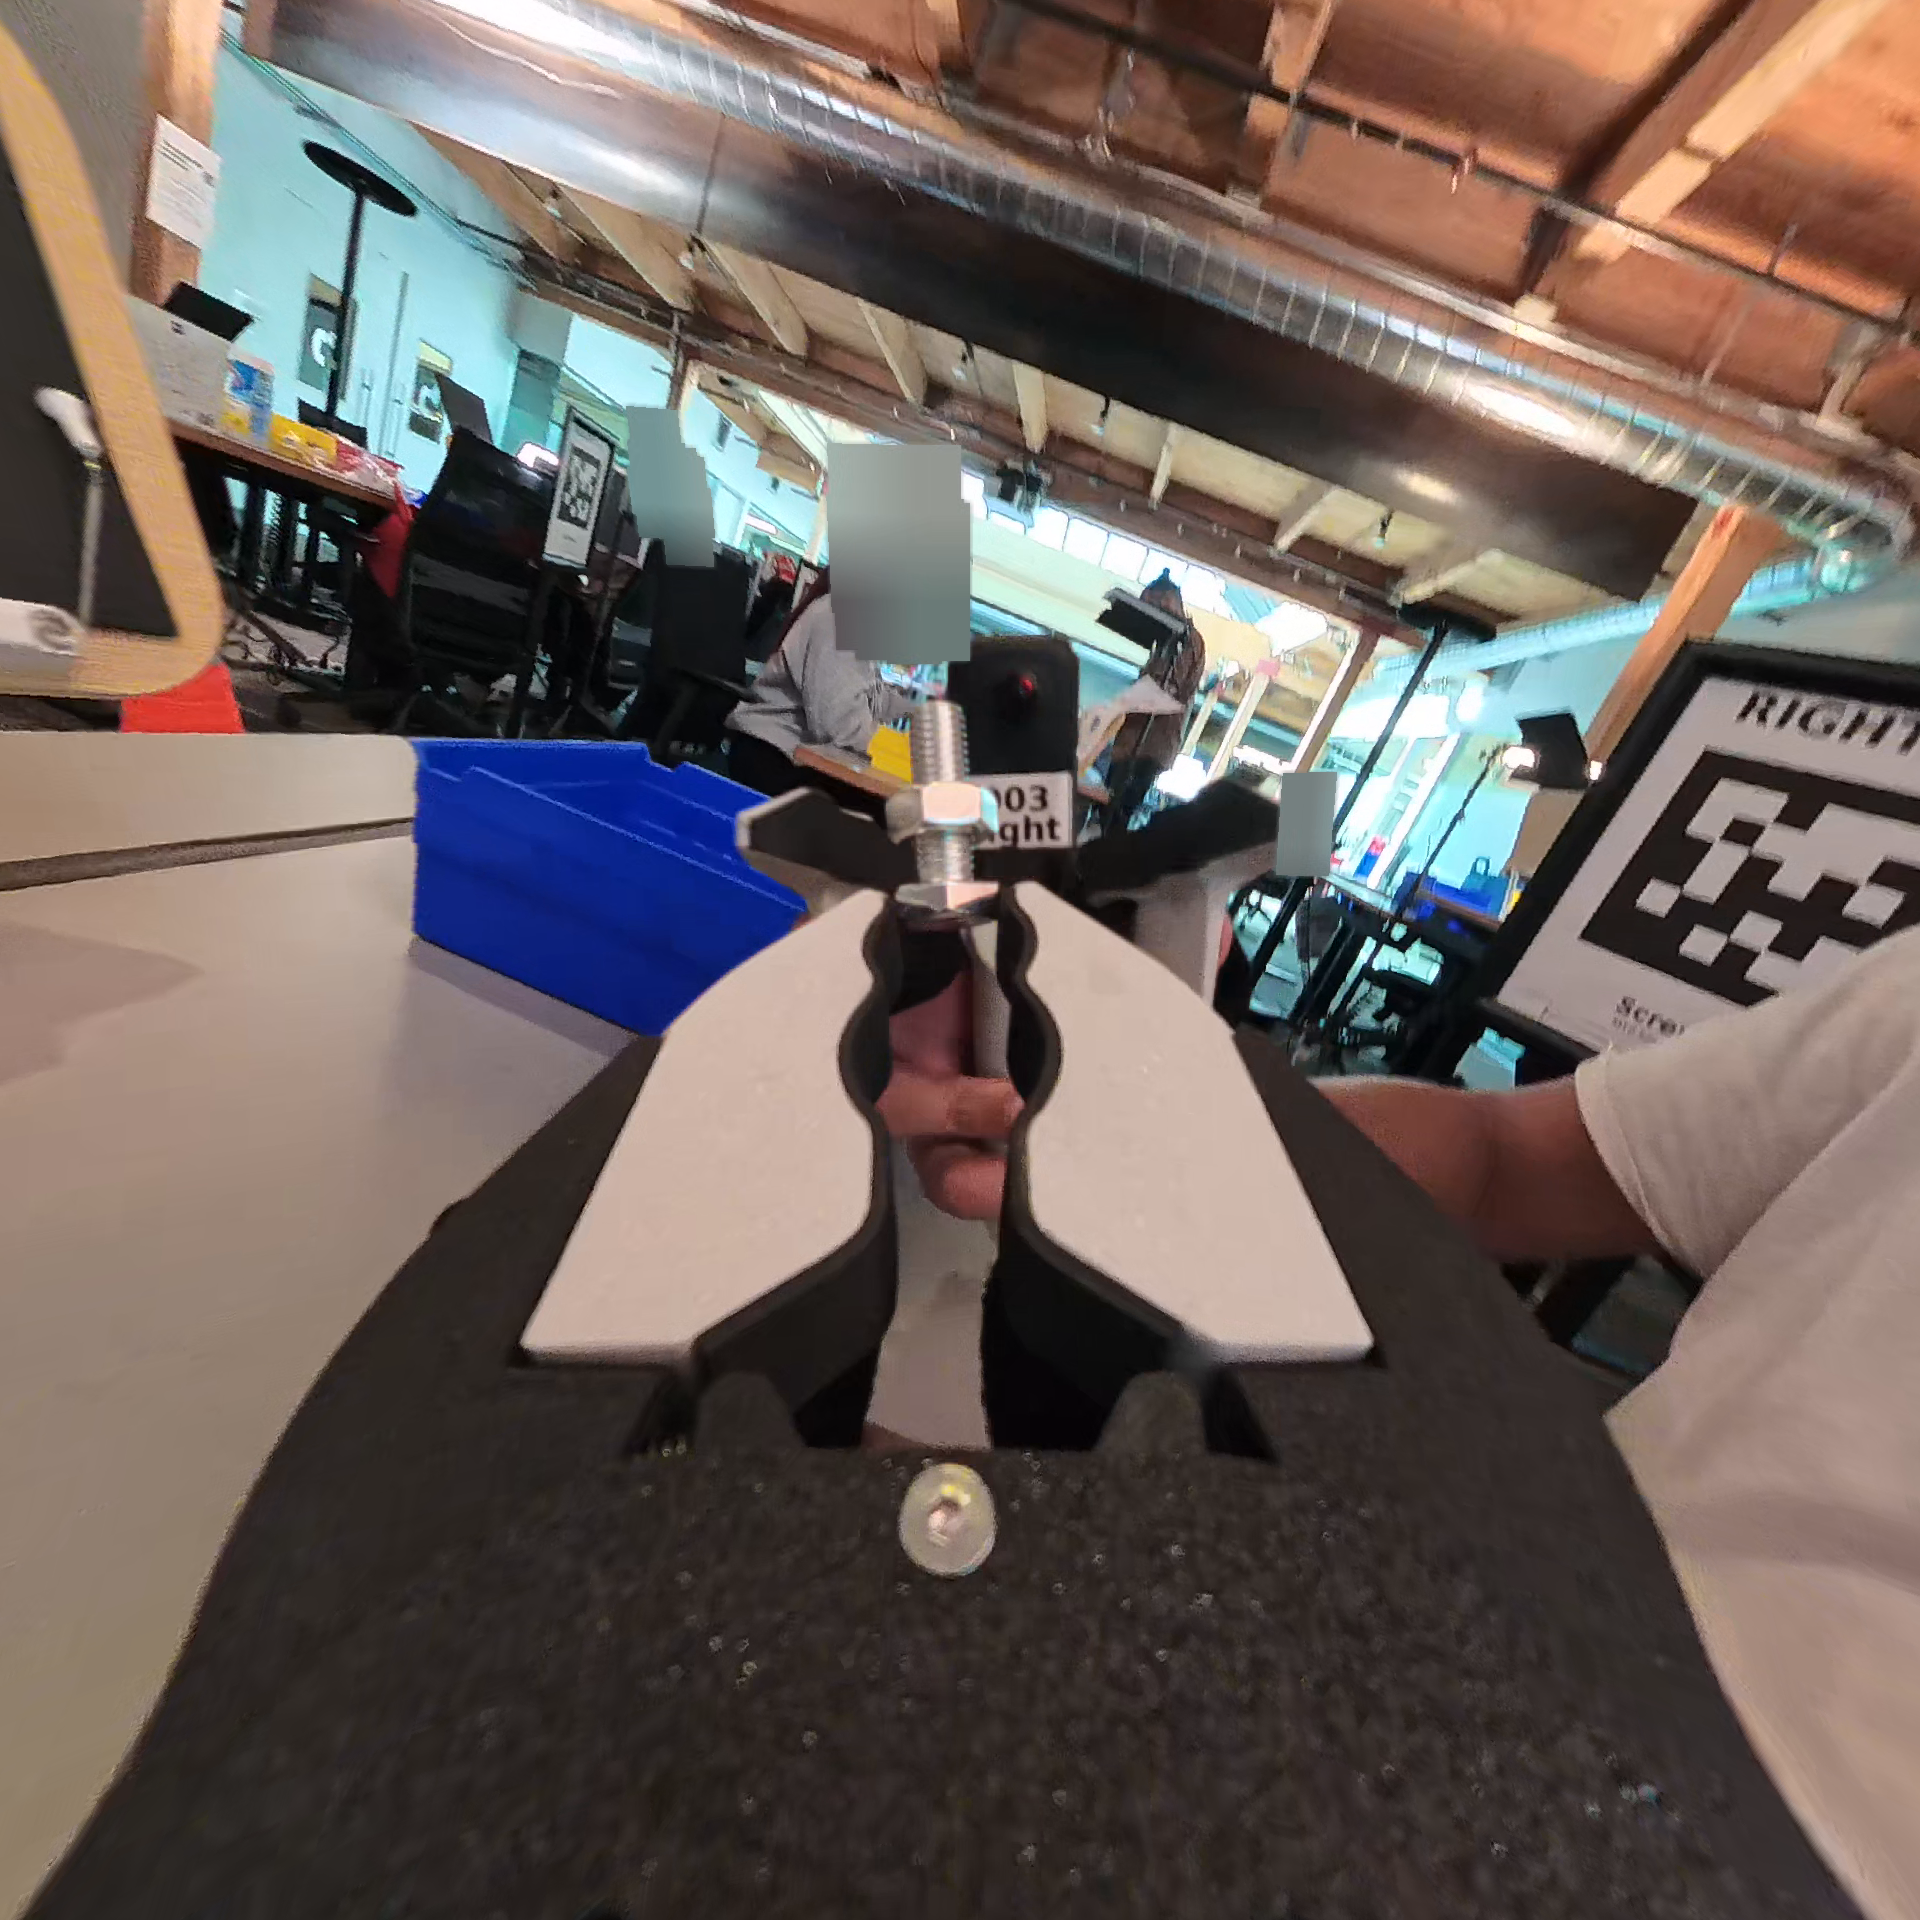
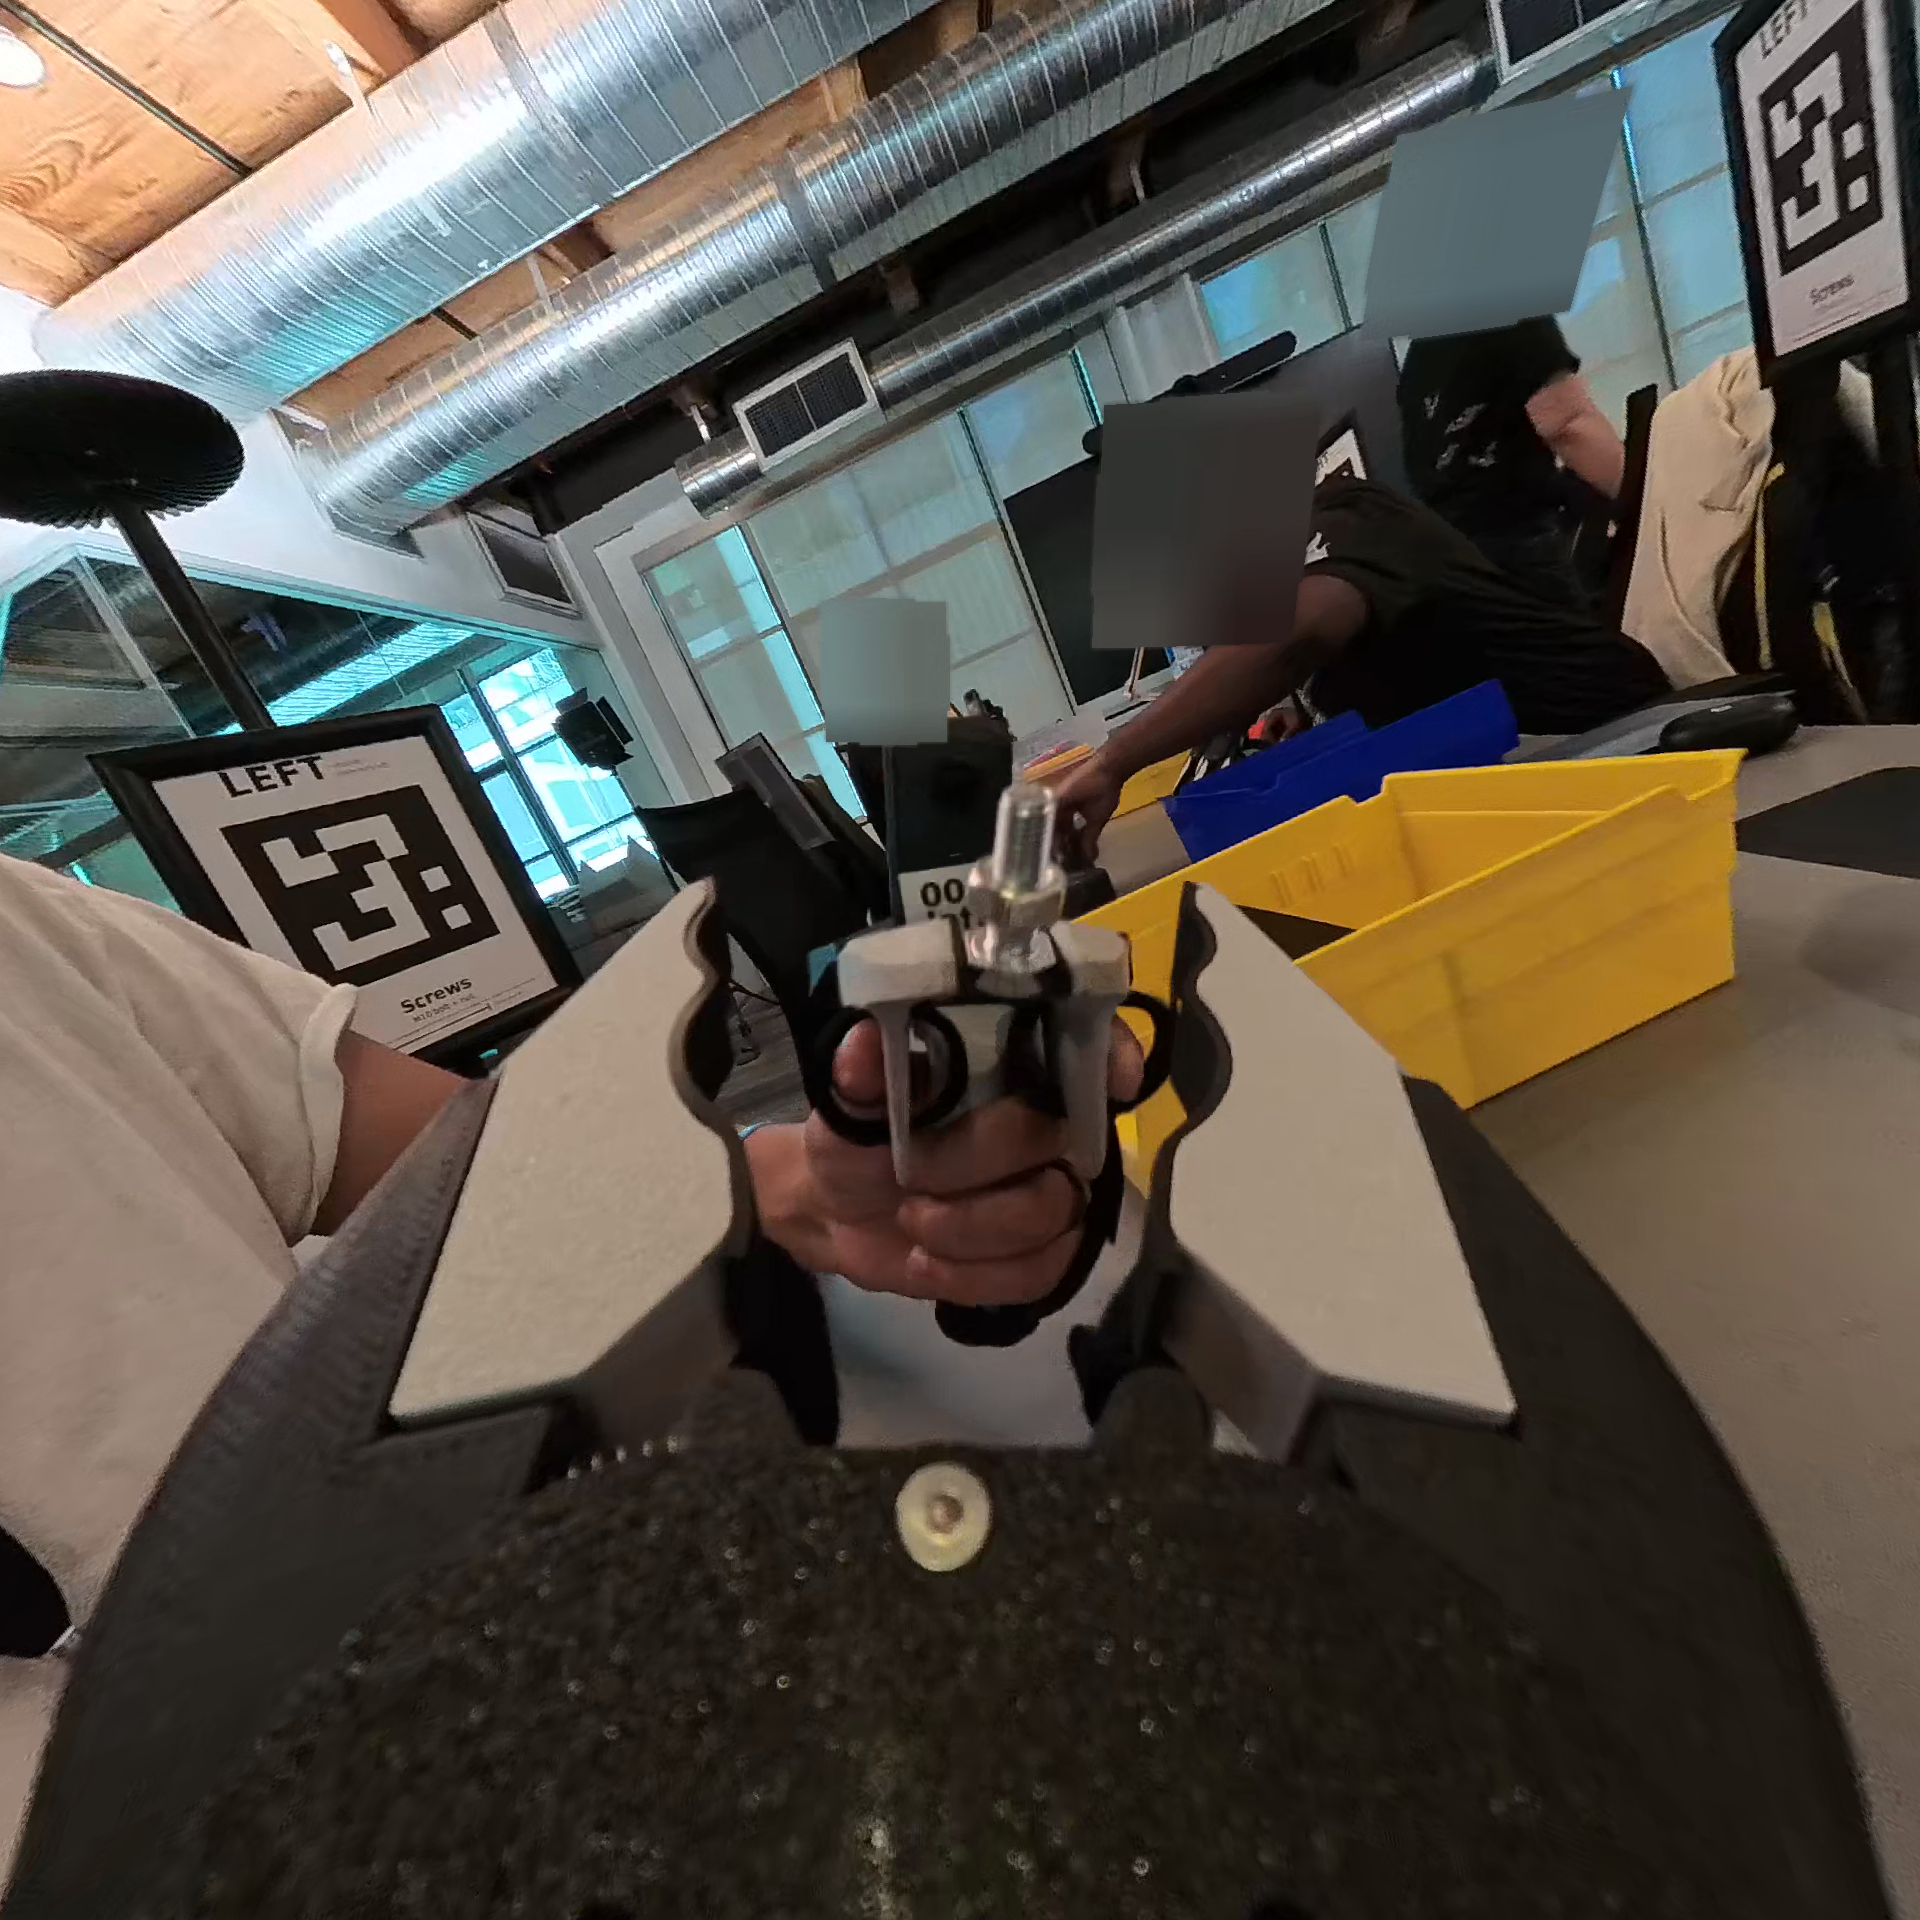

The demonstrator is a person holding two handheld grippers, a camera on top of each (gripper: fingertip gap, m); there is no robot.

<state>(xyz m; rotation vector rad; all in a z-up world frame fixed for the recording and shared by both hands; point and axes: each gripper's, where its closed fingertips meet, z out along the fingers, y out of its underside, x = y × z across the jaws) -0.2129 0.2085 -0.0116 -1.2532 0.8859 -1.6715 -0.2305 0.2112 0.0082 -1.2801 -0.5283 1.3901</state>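
Left wrist view shows the left tongs [image 1: 943,914] clamped narrow on the head of a silver bolt [image 1: 940,753] standing upright, a hex nut [image 1: 941,812] already partway down its thread. Facing it, the right tongs [image 2: 940,935] gape wide with nothing between them, just short of the nut, above the grey surface [image 1: 260,1039] with its blue bin [image 1: 582,862] and yellow bin [image 2: 1507,914].

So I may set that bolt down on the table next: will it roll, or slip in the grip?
The bolt looks like solid metal, so probably heavy for its size and rigid. Its hex head and the nut have flats, which should limit rolling if laid down. The left gripper clamps only the head, so the smooth metal might pivot.
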